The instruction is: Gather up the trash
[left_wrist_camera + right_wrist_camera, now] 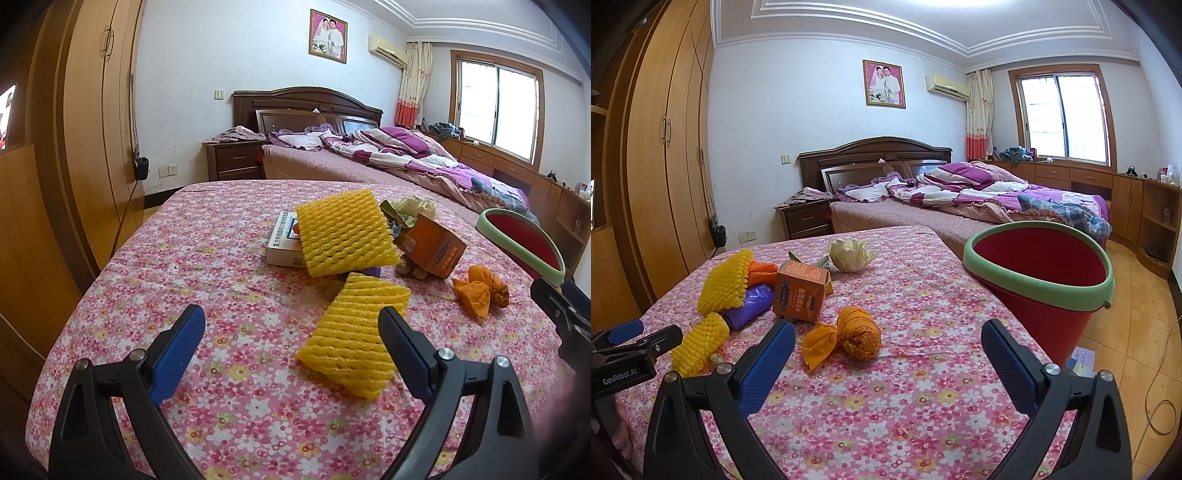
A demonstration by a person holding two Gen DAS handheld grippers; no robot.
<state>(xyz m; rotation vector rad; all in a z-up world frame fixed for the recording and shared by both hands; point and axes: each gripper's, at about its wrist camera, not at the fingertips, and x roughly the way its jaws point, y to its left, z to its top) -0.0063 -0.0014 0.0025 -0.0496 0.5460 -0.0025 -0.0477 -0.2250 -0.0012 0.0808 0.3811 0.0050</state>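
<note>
Trash lies on a floral-clothed table (184, 258). A yellow foam net (351, 339) lies just ahead of my open, empty left gripper (291, 325), partly behind its right finger. A second yellow foam net (343, 236) leans on a white box (282, 243). An orange carton (432, 245) and an orange crumpled wrapper (480, 290) lie to the right. My right gripper (886, 339) is open and empty, just short of the orange wrapper (849, 336). A red bucket with a green rim (1041, 266) stands at the table's right edge. A purple bag (750, 304) and a pale crumpled paper (849, 254) also show.
A wooden wardrobe (74, 147) runs along the left wall. A bed with purple bedding (979, 192) lies beyond the table, with a nightstand (805, 218). Low cabinets (1126, 199) stand under the window. Wooden floor (1137, 332) lies to the right, with a cable on it.
</note>
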